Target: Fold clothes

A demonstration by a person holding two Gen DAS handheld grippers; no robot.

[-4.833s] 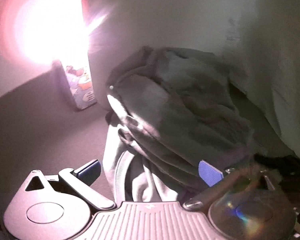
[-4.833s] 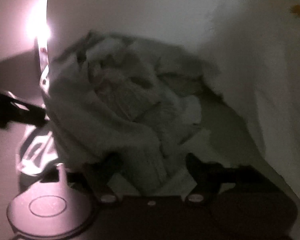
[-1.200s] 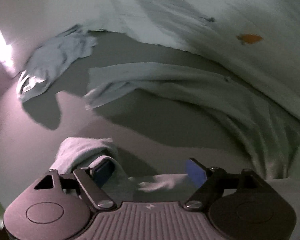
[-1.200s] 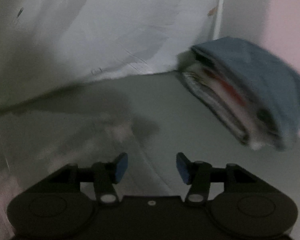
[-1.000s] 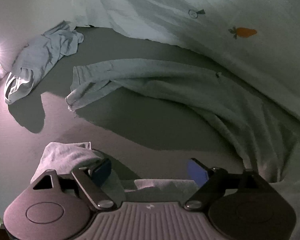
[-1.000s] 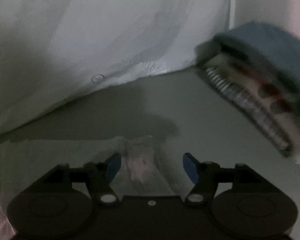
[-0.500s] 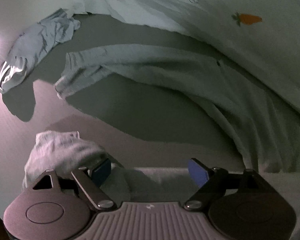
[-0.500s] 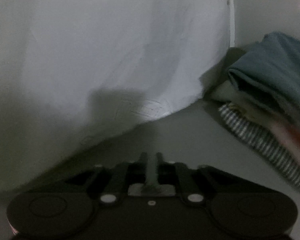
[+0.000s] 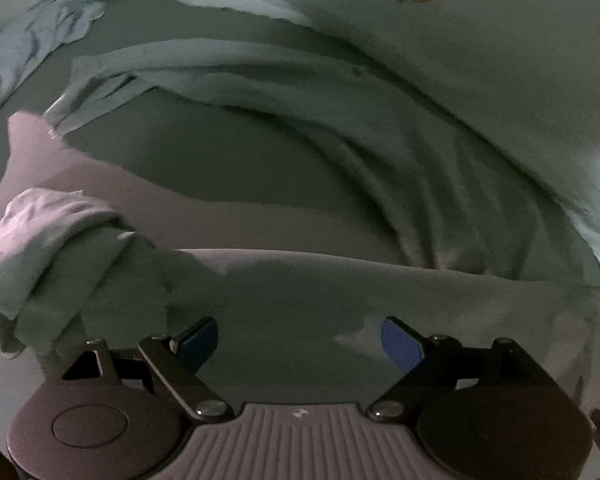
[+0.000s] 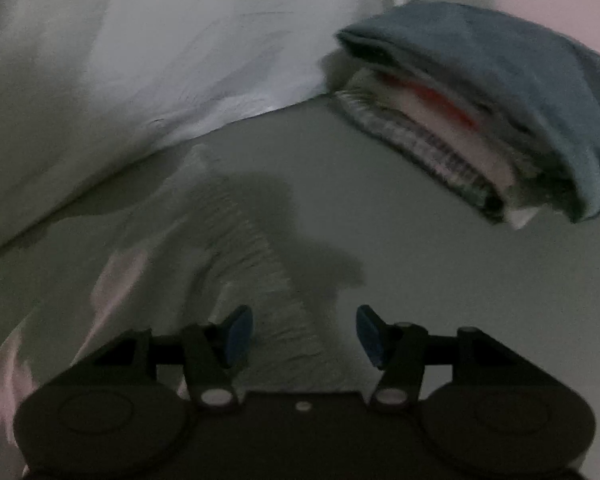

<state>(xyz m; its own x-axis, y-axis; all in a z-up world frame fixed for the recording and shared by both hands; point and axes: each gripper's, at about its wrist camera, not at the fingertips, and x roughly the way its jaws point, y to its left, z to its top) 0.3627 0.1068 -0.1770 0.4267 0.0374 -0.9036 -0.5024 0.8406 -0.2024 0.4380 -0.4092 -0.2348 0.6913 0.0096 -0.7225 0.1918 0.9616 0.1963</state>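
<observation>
- Grey long-sleeved garment (image 9: 340, 128) spread on bed surface (image 9: 220, 168); blurred.
- Left gripper (image 9: 300, 340) released, empty.
- Right gripper (image 10: 304, 334) released above blurred cloth.
- Folded stack (image 10: 480, 112) partly cut off.

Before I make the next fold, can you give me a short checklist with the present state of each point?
1. Left gripper open: ok, jaws wide apart, nothing between them.
2. Right gripper open: ok, jaws apart, nothing clamped.
3. Garment spread flat: not ok, the sleeve near the left gripper is bunched and the body has deep wrinkles.
4. Cloth under the right gripper: ok, a ribbed edge lies below its fingers.
5. Folded stack out of the way: ok, it lies apart, at the far right.
6. Second garment clear of the work: ok, crumpled at the far left, not touching.
</observation>
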